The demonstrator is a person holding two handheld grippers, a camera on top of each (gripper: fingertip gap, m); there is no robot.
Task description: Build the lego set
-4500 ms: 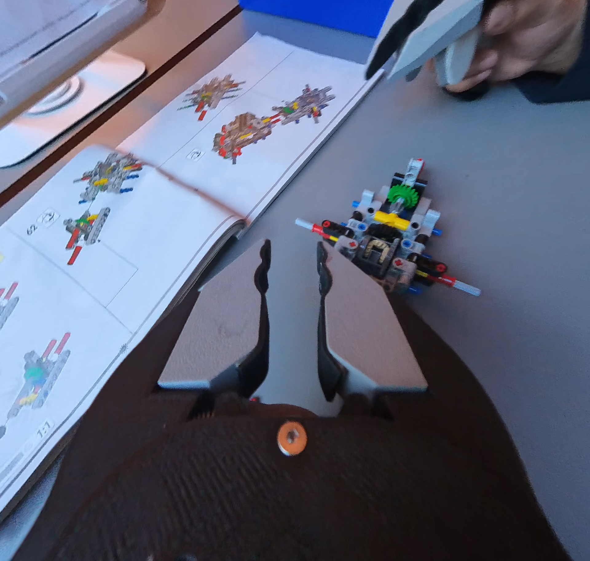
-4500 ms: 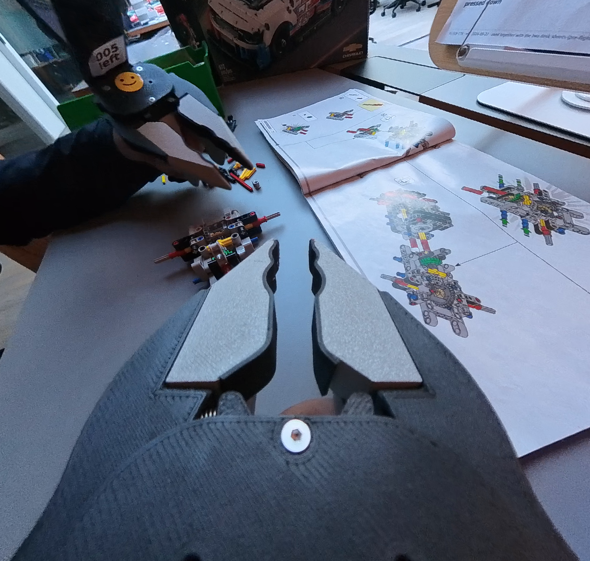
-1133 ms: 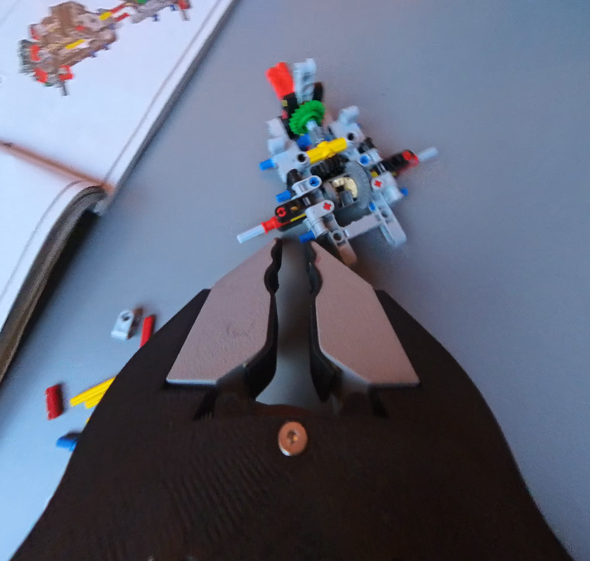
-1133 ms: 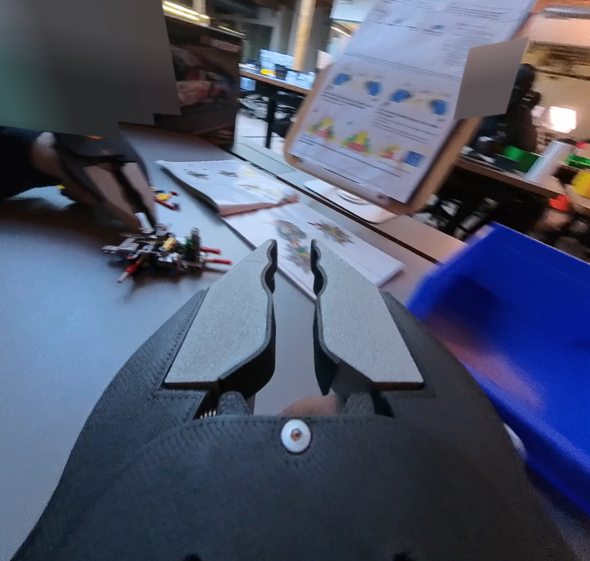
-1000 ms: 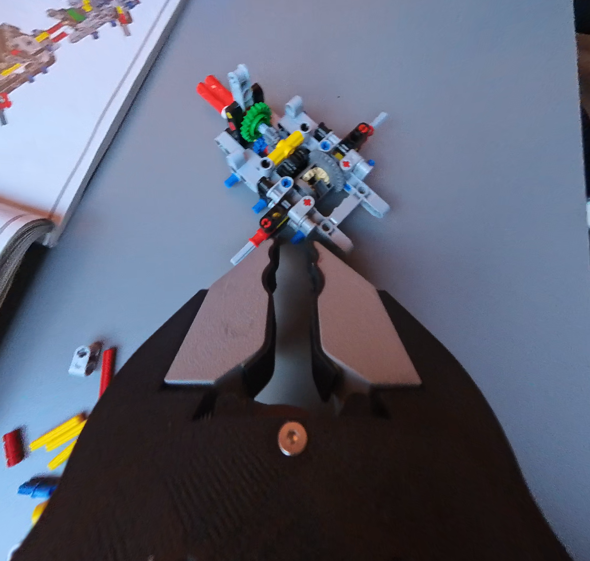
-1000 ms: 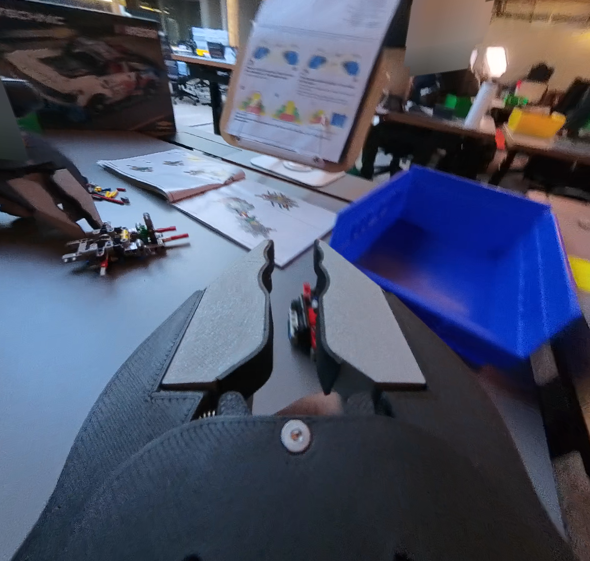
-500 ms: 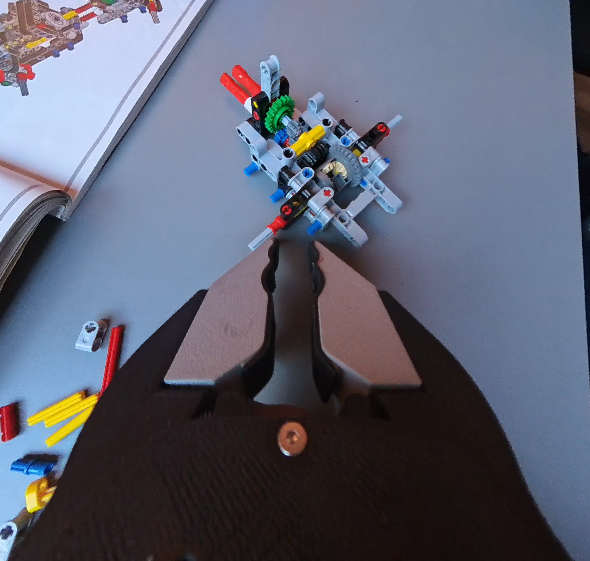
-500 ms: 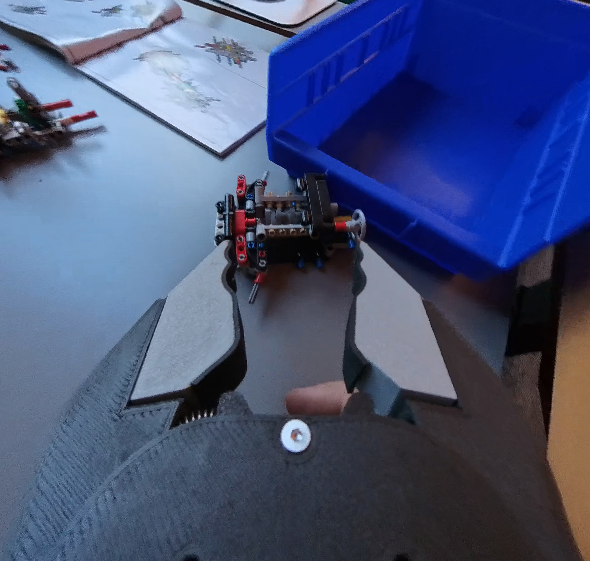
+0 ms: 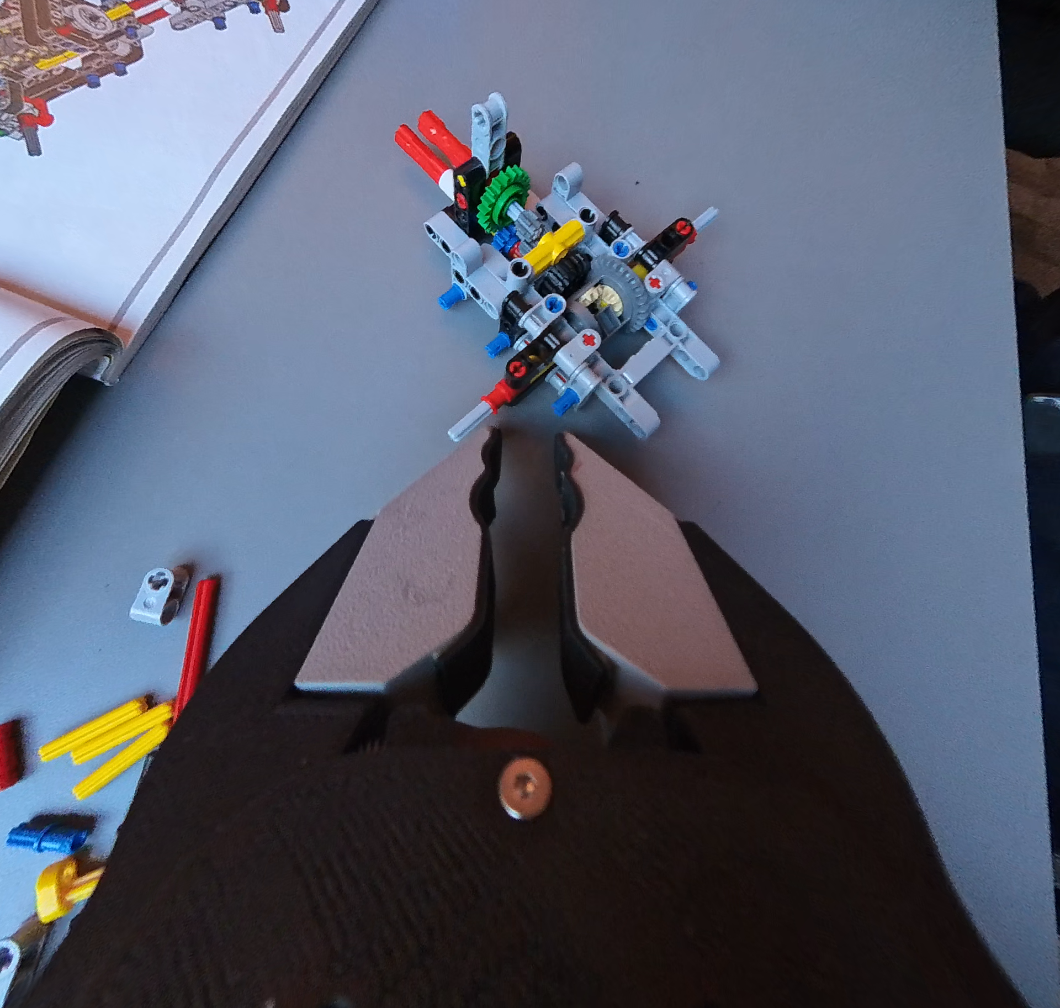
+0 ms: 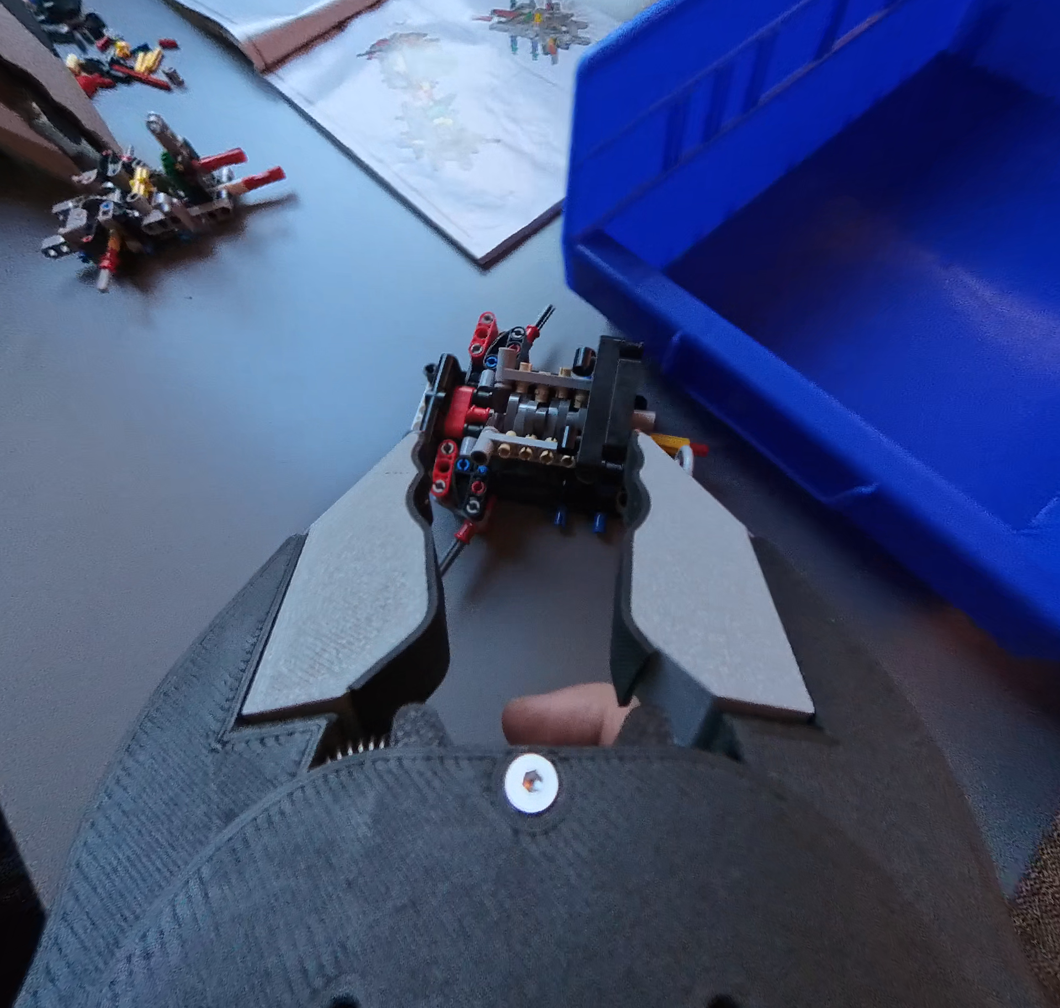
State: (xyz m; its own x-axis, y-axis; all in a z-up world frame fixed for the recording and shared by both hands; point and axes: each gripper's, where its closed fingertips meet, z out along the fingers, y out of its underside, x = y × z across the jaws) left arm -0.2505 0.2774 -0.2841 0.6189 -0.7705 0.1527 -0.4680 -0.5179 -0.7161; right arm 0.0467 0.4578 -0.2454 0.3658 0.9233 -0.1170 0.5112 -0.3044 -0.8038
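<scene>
CHANGE: Half a second ago the right claw [image 10: 525, 478] stood wide just short of the black and grey toy-brick engine block [image 10: 533, 424]; now its tips hug the block's two ends. The left claw [image 9: 527, 441] has stayed narrow with nothing in it.
RIGHT CLAW: points forward and down; both pads look pressed on the block, which sits on the grey tabletop [image 10: 201, 406], long side across the claw, beside the blue plastic bin [image 10: 831, 234].
LEFT CLAW: tips just short of the grey toy-brick gear frame with a green gear [image 9: 568, 274], which lies slantwise.
FARTHER: open picture booklet [image 9: 172, 91].

Blue bin [image 10: 717, 320]; green gear [image 9: 505, 198]; yellow rods [image 9: 109, 736]; grey table [image 9: 745, 91].
</scene>
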